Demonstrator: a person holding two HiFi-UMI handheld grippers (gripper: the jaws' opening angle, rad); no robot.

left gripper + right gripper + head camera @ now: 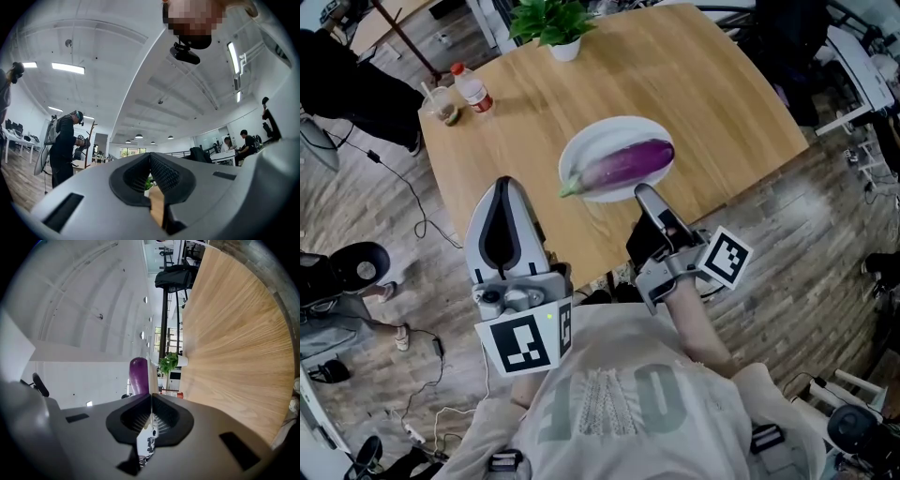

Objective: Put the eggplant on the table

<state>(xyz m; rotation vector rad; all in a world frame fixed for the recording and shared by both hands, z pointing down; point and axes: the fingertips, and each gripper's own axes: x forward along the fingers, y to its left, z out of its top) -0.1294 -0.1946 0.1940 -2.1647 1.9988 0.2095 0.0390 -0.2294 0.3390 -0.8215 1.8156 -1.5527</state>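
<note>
The right tongs (151,397) are pinched shut on the near rim of the white plate (581,141), rolled so the rim runs edge-on between the pads. The left tongs (150,157) are closed on nothing and hang by the table's (722,103) near edge. The eggplant (623,161) lies across the plate, stem end to the left. It looks firm and moderately heavy, with glossy skin that is likely slippery and a rounded body apt to roll. The thick middle seems the best hold, taken with wide tongs and gentle pressure.
</note>
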